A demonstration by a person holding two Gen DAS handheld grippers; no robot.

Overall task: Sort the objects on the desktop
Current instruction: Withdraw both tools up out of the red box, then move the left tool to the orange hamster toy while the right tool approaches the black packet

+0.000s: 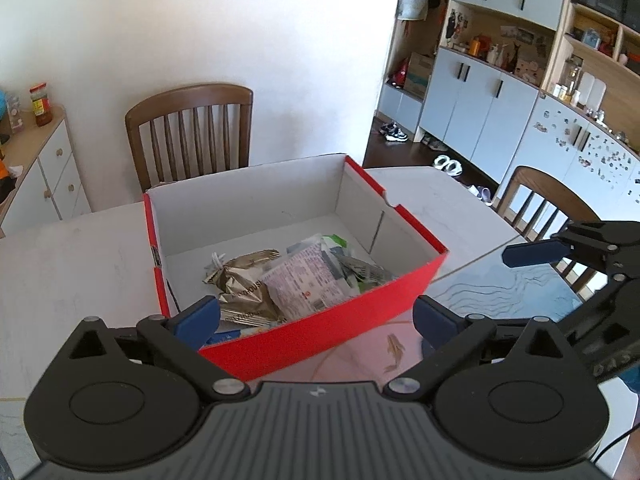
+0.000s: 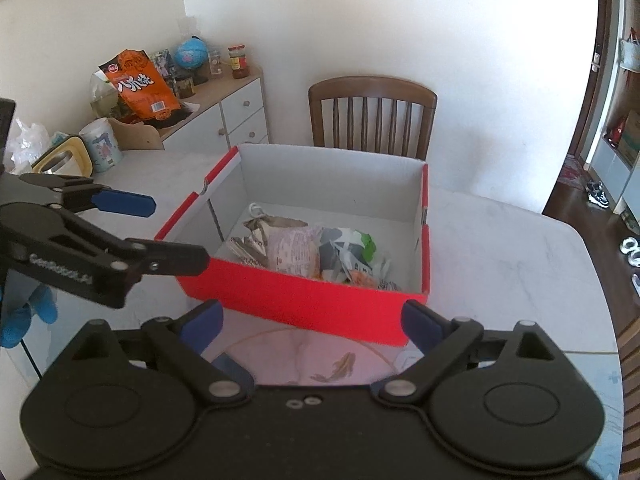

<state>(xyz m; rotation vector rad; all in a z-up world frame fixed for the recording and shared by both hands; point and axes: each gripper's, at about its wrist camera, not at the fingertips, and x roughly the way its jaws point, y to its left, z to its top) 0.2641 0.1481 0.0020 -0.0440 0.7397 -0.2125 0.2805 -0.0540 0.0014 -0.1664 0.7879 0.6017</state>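
With my left claw (image 1: pixel 316 312) and right claw (image 2: pixel 311 322) both spread wide and empty, the crinkled snack packets (image 1: pixel 280 276) already lie in the red cardboard box (image 1: pixel 352 312) at twelve o'clock on the white tabletop (image 1: pixel 72 260), so sorting looks nearly done.

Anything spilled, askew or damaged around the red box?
Nothing stands out. The red box sits flat on the table, snack packets piled loosely inside, none spilled. Left gripper and right gripper are open and empty.

packet (image 1: pixel 308 284) print illegible, box (image 1: pixel 320 328) front hiding lower packets
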